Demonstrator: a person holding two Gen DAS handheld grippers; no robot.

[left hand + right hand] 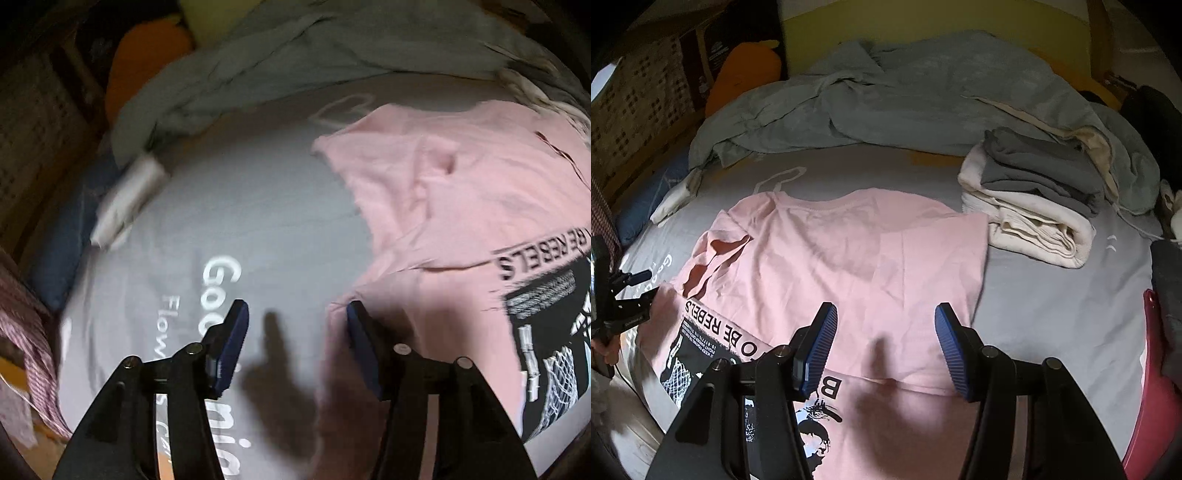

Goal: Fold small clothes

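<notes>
A pink T-shirt (849,251) with a black printed graphic lies spread on the grey bedsheet (1052,306), its upper part folded over the print. It also shows in the left wrist view (443,206). My left gripper (297,325) is open and empty, hovering at the shirt's left edge; it also appears at the far left of the right wrist view (641,291). My right gripper (886,325) is open and empty above the middle of the shirt.
A stack of folded cream and grey clothes (1030,199) sits to the right of the shirt. A crumpled grey-green blanket (905,99) lies behind. An orange cushion (746,70) sits at the back left. A red item (1152,387) is at the right edge.
</notes>
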